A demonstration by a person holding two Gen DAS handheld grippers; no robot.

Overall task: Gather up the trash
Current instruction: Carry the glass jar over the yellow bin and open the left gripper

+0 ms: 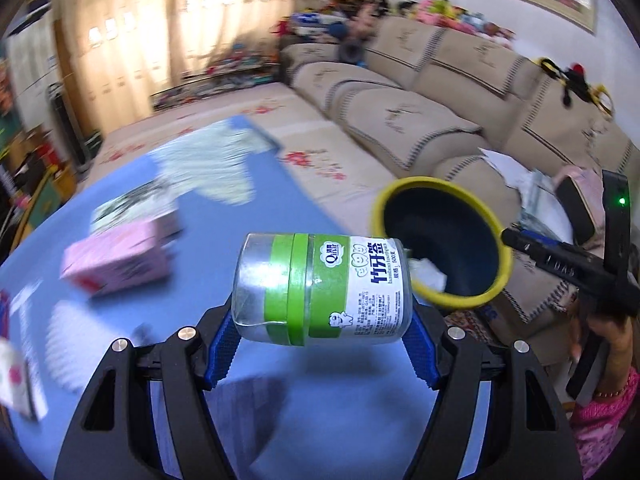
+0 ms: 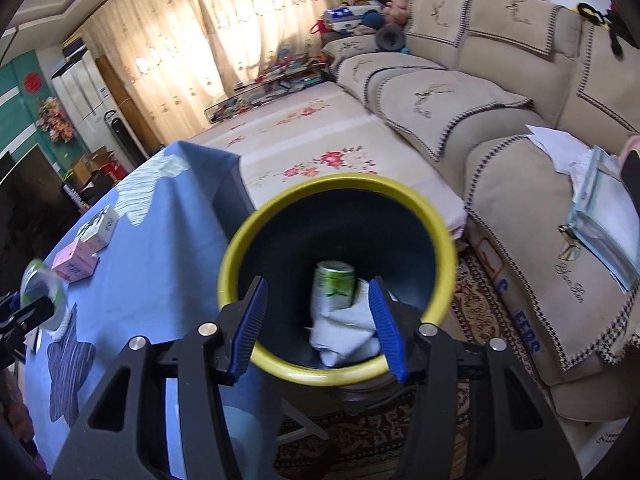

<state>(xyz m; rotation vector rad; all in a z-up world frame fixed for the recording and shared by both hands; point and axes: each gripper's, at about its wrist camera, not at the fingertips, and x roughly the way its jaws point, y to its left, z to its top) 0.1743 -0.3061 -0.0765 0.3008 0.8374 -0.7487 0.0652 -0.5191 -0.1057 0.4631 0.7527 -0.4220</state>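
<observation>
Trash bin (image 2: 336,376): the yellow-rimmed, dark-walled bin serves as the landmark here, standing off the edge of the blue-covered table (image 1: 200,280). Inside it you can see a green drink can (image 2: 335,284) and a crumpled white tissue (image 2: 344,332), so part of the collecting appears done. Your left gripper (image 1: 320,340) clamps a clear toothpick jar (image 1: 320,288) by its two ends, the blue pads pressed against base and cap, and holds it on its side in the air just beside the bin's rim (image 1: 440,240), on the table side; by judgement this item is about to go in. Your right gripper (image 2: 320,328) has its fingers spread wide and empty, poised directly over the bin's mouth, with the can and tissue visible between them. Left on the table, well apart from the bin, are a pink box (image 1: 116,260) and a white patterned box (image 1: 132,208), both blurred; whether they count as trash cannot be told. The jar's green-and-white label reads "竹牙签", with a "Q"-initial brand mark above it and a line that seems to say "500"; the fine print is too small to read. Blue capitals ending "ERS" (image 2: 528,344) show on a carton on the floor beside the bin, against the sofa (image 2: 520,200). The can's printing is illegible.
</observation>
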